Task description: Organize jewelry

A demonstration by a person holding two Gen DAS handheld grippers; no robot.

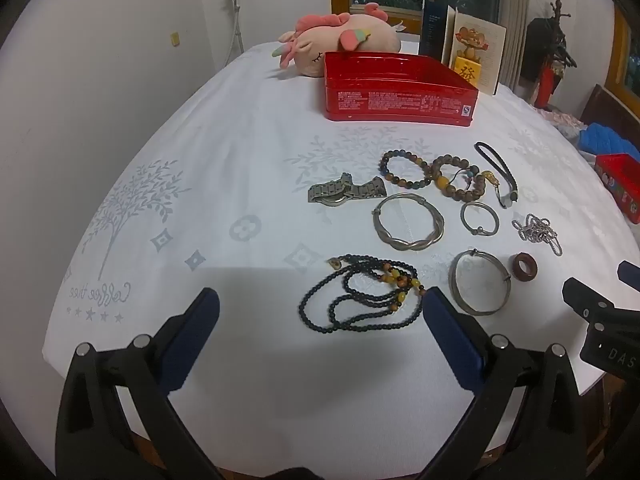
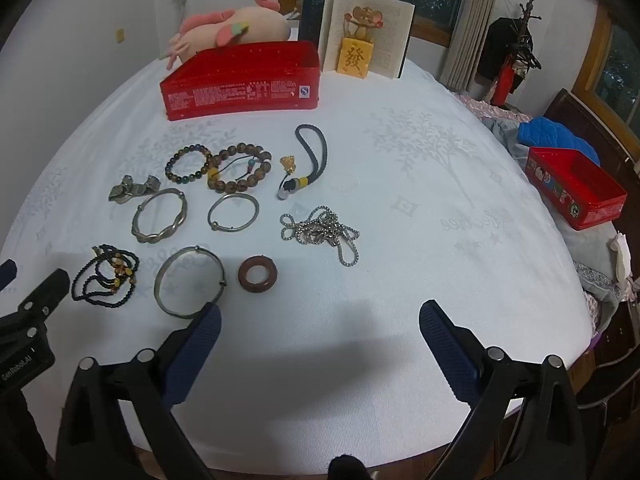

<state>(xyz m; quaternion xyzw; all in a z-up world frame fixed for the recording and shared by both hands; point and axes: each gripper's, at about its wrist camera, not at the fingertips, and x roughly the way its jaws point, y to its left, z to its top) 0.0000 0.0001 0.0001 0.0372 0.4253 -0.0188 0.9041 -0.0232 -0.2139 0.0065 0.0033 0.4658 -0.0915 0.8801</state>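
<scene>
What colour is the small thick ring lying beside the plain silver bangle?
The thick ring is dark reddish-brown, like wood or stone. The right wrist view shows it best.

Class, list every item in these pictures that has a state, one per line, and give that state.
Left gripper: fingers open, empty.
Right gripper: fingers open, empty.
Large red rectangular tin: lid off.
Small red tin: lid off.
Printed book: standing open.
Silver ball-chain necklace: heaped loosely.

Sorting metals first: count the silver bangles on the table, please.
3: twisted bangle beside the watch, small bangle right of it, plain bangle nearest the grippers. None seem hidden.
</scene>
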